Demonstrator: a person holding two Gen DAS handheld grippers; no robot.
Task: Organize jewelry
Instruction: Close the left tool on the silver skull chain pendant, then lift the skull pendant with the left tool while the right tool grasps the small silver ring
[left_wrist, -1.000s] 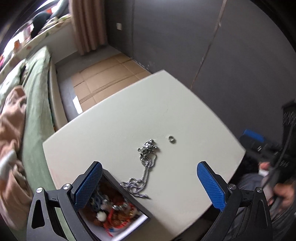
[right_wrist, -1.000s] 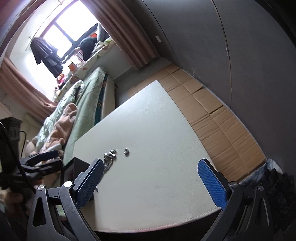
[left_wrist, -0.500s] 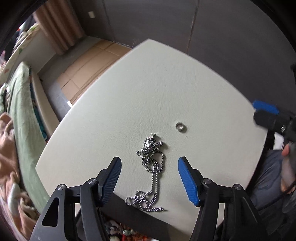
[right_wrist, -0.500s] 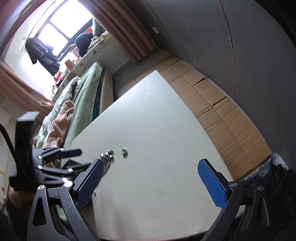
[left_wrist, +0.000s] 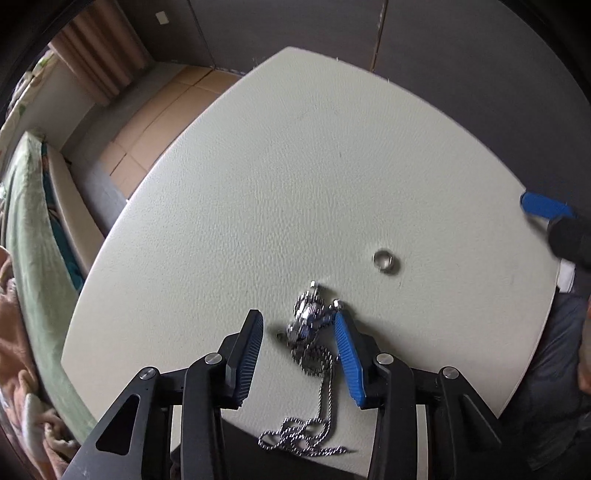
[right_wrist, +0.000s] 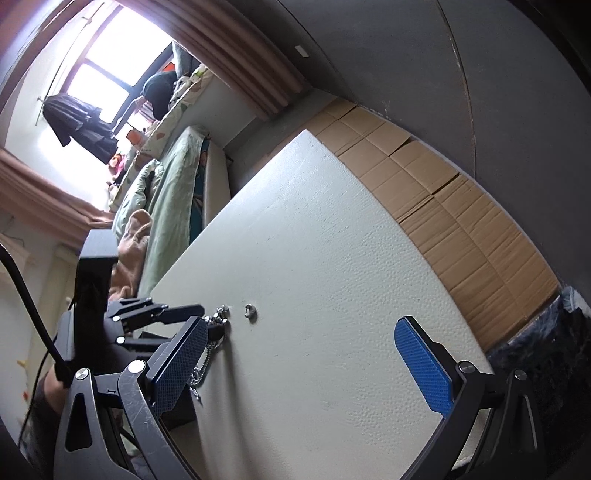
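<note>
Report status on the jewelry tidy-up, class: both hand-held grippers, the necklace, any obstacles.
Left hand-held gripper closing around the necklace, not yet clamped. Right hand-held gripper open, empty. Ring loose on the table, clear of the grasp.

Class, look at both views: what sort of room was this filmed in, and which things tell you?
Most likely a bedroom: a bed with green bedding, curtains at a bright window, and clothes hanging by it.
</note>
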